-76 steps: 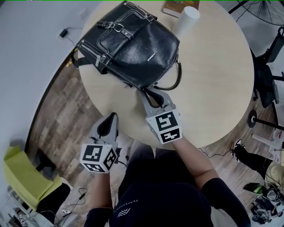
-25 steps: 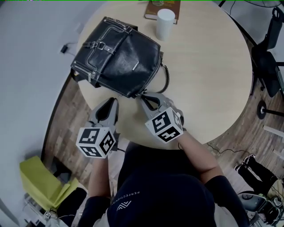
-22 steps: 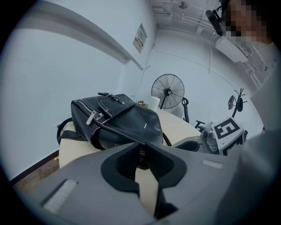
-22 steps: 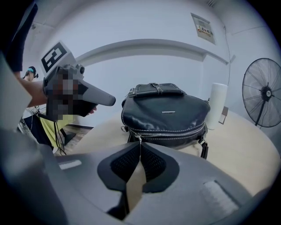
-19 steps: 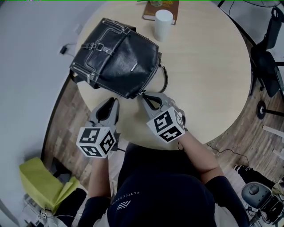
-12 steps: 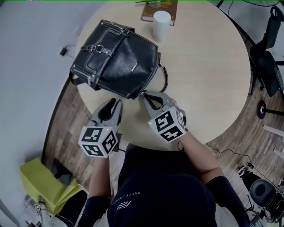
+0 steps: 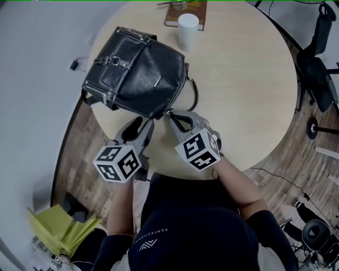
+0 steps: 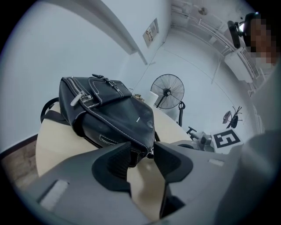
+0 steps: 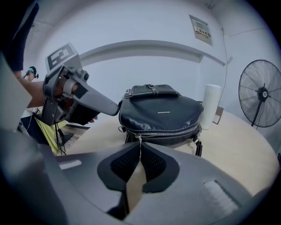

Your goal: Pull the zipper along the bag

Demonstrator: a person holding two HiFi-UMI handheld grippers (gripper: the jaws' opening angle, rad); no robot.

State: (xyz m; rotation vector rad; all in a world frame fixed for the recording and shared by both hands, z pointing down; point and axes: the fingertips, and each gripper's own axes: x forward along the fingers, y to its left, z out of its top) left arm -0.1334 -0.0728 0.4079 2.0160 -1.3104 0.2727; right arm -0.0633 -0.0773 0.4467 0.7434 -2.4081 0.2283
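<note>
- Head view: a black leather bag (image 7: 140,74) lay flat on the near-left part of the round table (image 7: 249,95), its zippered edge facing the person. A white cup (image 7: 187,30) and a book (image 7: 185,10) stood well apart from it at the far rim. The right gripper (image 7: 175,115) met the bag's near corner, and the left gripper (image 7: 142,123) sat just beside it.
- Left gripper view: the jaws stood wide, having just been opening. The bag's near corner (image 8: 139,147) sat between their tips, with neither pad pressing on it.
- Right gripper view: the jaws were drawn together on the thin metal zipper pull (image 9: 139,139). The pull hung at the left end of the silver zipper teeth (image 9: 171,130), which ran along the bag's near edge.
- Handling, as judged:
  - The leather looked soft and pliant, so the bag would likely buckle or slide on the smooth tabletop when tugged.
  - The pull was small, slick and easily lost from the pads.
  - The best hold seemed to be the pull's flat tab, pinched squarely.
  - The stitched corner beside the zipper's end suited the left gripper for bracing the bag.
</note>
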